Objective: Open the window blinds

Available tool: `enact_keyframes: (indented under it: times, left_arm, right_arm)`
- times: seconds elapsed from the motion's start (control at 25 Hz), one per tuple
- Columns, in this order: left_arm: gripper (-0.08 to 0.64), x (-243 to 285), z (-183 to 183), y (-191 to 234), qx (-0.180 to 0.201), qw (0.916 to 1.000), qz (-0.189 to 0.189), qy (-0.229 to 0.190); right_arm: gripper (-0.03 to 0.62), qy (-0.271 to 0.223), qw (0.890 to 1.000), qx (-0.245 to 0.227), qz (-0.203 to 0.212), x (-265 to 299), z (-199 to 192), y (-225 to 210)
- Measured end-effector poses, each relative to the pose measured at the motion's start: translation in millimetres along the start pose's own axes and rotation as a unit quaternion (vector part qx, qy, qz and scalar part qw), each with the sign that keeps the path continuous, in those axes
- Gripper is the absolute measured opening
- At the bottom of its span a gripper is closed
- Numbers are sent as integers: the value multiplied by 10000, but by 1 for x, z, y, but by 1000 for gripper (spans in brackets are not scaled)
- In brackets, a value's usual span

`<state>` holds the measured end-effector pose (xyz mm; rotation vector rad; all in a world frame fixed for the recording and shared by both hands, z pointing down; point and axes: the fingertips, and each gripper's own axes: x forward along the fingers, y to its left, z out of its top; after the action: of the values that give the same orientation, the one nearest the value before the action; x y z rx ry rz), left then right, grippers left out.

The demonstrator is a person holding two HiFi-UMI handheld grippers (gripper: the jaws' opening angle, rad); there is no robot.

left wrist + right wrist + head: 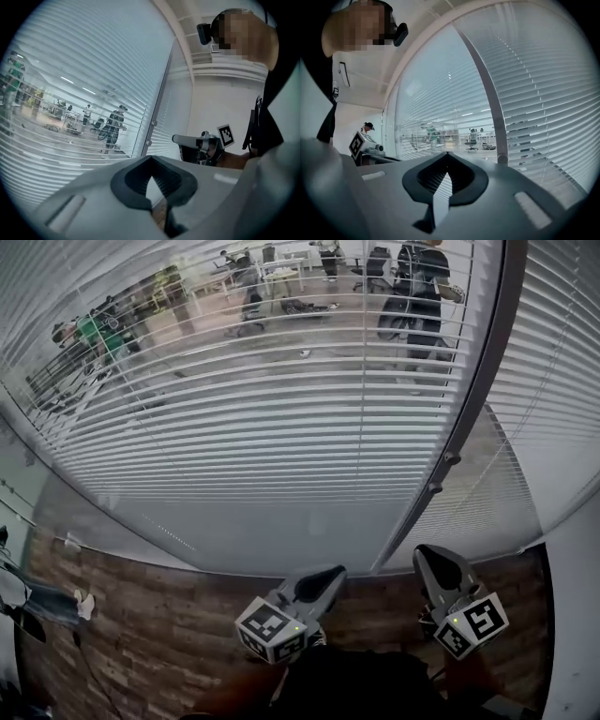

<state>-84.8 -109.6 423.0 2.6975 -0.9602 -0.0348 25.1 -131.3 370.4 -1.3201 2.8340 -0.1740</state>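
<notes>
Window blinds [281,418] lowered; left hand-held gripper [330,576] and right hand-held gripper [431,557] both closed, empty.

We saw a brown wood-plank floor [159,624] running up to the foot of the glass wall [281,535]. At its left edge lay a dark-and-white bundle [28,601] that we could not identify. Close by, a thin dark cord [82,662] trailed across the planks.
</notes>
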Motion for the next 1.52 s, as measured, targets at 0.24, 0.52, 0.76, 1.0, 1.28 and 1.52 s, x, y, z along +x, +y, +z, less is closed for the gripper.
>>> enact_keyframes:
  times: [0.24,0.52,0.76,1.0,1.28,1.52]
  left_arm:
    - [0,31,-11,-76,-820,9957,231,-364]
    - [0,61,-46,-159,-384,9972,584,-258]
    - [0,73,-43,-193,-200,9963,820,-130]
    - [0,71,-51,-191,8,9973,733,21]
    - [0,47,-42,-163,246,9984,480,161]
    - [0,9,-9,-148,289,9985,444,133]
  right_arm:
    - [25,242,9983,90,525,-73,-8,-15]
    - [23,311,9967,200,729,-156,-31,-45]
    - [23,386,9944,357,918,-184,-35,-61]
    - [23,132,9955,401,852,-188,-36,-59]
    - [23,201,9972,449,564,-160,-56,-37]
    - [23,221,9979,342,498,-146,-30,2]
